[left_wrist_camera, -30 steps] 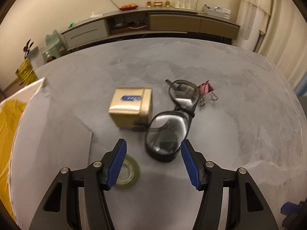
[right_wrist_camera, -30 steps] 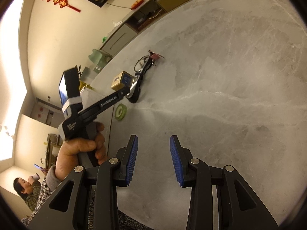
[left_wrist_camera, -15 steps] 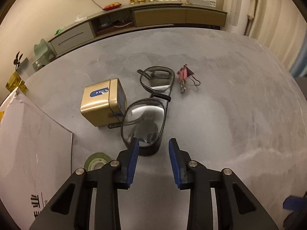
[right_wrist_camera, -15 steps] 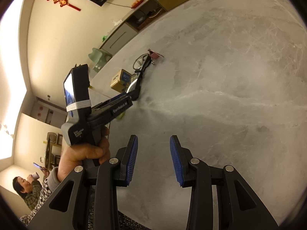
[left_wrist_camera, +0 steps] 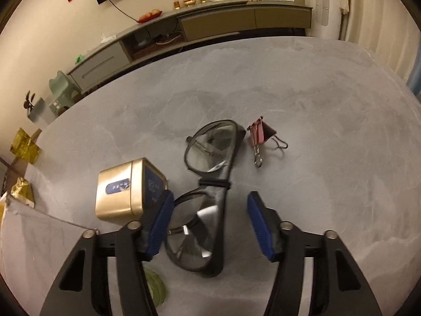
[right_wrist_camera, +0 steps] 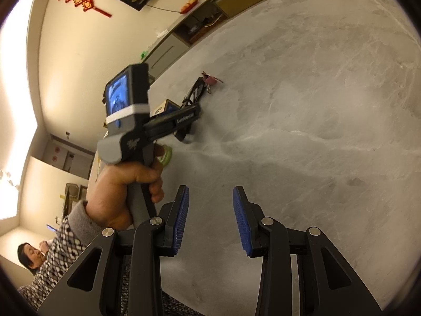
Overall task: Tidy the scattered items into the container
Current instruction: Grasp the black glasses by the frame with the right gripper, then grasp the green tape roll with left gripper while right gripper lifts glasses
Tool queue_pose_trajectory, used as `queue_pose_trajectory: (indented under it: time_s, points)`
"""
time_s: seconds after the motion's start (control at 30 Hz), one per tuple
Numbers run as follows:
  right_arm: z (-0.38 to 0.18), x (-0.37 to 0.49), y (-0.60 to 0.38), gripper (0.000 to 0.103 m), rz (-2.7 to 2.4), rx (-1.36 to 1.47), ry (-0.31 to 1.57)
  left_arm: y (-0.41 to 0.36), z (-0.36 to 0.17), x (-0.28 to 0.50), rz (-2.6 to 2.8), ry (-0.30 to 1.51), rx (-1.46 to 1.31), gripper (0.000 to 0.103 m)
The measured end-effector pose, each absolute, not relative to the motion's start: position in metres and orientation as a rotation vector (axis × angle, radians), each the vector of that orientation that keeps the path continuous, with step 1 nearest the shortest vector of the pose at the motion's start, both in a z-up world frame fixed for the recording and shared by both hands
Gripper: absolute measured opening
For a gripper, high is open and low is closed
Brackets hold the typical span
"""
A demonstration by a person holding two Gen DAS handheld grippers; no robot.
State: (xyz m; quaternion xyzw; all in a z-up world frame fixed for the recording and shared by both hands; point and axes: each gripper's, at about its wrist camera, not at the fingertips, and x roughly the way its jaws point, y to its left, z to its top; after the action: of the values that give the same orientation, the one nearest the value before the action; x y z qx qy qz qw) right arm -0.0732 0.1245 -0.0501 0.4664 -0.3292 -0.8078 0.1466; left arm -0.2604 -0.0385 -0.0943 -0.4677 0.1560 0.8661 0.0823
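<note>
Grey tabletop holds glasses, gold box, tape, binder clip; nothing contained yet. Left gripper spread around glasses; right gripper spread, empty.

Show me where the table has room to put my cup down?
The grey table is bare right of the pink clip, and between the clip and the far edge. It is crowded on the left: gold box, glasses between the left gripper fingers, green tape roll.
</note>
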Motion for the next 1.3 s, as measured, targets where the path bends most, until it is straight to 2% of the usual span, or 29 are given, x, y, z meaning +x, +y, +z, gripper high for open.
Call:
queue_pose_trajectory:
  time_s: [0.07, 0.33, 0.4, 0.47, 0.57, 0.67, 0.77, 1.0, 1.3]
  points:
    - [-0.051, -0.075, 0.128, 0.038, -2.328, 1.342, -0.960, -0.041, -0.090, -0.246, 2.555, 0.416, -1.397, 0.034]
    - [-0.050, -0.076, 0.132, 0.038, -2.394, 1.347, -0.928, -0.021, -0.076, -0.159, 2.407, 0.321, -1.376, 0.033]
    - [-0.055, -0.079, 0.135, 0.038, -2.403, 1.367, -0.929, -0.017, -0.069, -0.144, 2.379, 0.281, -1.356, 0.037]
    - [-0.059, -0.080, 0.137, 0.038, -2.411, 1.386, -0.931, -0.025, -0.057, -0.134, 2.417, 0.257, -1.305, 0.053]
    - [-0.062, -0.081, 0.137, 0.038, -2.419, 1.401, -0.924, -0.054, -0.042, -0.131, 2.556, 0.267, -1.251, 0.063]
    - [-0.063, -0.085, 0.130, 0.038, -2.427, 1.403, -0.886, -0.087, -0.050, -0.146, 2.690, 0.335, -1.317, 0.063]
    - [-0.064, -0.085, 0.121, 0.038, -2.454, 1.398, -0.819, -0.111, -0.062, -0.156, 2.729, 0.327, -1.377, 0.063]
    - [-0.068, -0.100, 0.102, 0.038, -2.532, 1.359, -0.691, -0.118, -0.091, -0.179, 2.718, 0.355, -1.434, 0.063]
    - [-0.084, -0.112, 0.098, 0.036, -2.551, 1.447, -0.638, -0.107, -0.096, -0.154, 2.501, 0.140, -1.465, 0.057]
